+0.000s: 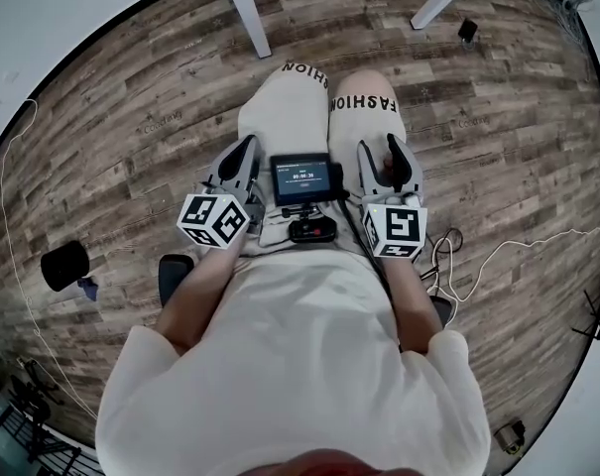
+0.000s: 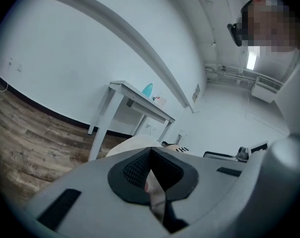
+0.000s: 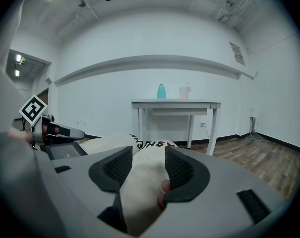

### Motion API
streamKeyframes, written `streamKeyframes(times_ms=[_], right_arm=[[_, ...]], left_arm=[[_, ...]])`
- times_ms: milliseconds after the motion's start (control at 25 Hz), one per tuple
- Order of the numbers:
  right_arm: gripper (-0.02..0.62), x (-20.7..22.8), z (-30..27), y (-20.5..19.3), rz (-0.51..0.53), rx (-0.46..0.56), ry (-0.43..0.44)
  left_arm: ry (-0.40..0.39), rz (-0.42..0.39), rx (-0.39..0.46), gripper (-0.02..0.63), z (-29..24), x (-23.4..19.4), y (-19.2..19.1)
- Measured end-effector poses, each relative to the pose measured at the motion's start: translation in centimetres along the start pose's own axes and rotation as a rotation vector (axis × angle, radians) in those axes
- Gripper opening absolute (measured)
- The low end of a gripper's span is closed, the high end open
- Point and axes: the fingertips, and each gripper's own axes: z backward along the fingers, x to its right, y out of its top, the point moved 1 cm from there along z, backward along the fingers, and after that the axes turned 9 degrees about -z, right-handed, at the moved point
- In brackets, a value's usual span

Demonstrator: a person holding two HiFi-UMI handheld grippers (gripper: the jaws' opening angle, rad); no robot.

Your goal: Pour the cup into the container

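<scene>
Two grippers lay on the person's legs (image 1: 309, 107). The left gripper (image 2: 150, 151) had its jaws shut tight on nothing, and the right gripper (image 3: 146, 157) had its jaws apart and empty. Far off, the cup (image 3: 184, 92) stood near the blue container (image 3: 161, 90) on the white tabletop (image 3: 175, 102).

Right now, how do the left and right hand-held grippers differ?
The grey left hand-held gripper has its jaws together; the grey right hand-held gripper has them apart. The left is rolled to one side; the right sits level. Both are over the person's cream trousers, hold nothing, and are far from the white table.
</scene>
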Motion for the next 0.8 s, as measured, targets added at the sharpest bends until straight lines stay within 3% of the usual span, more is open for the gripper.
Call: streamKeyframes(times_ms=[280, 560, 800], right_arm=[[0.196, 0.1, -0.1, 0.0, -0.012, 0.002, 0.003], [0.180, 0.6, 0.0, -0.1, -0.036, 0.011, 0.002], [0.179, 0.5, 0.1, 0.0, -0.023, 0.011, -0.001]], left_arm=[[0.001, 0.122, 0.035, 0.009, 0.3, -1.3, 0.2], [-0.027, 0.169, 0.031, 0.009, 0.2, -1.5, 0.1], [-0.028, 0.150, 0.024, 0.009, 0.1, -1.1, 0.0]])
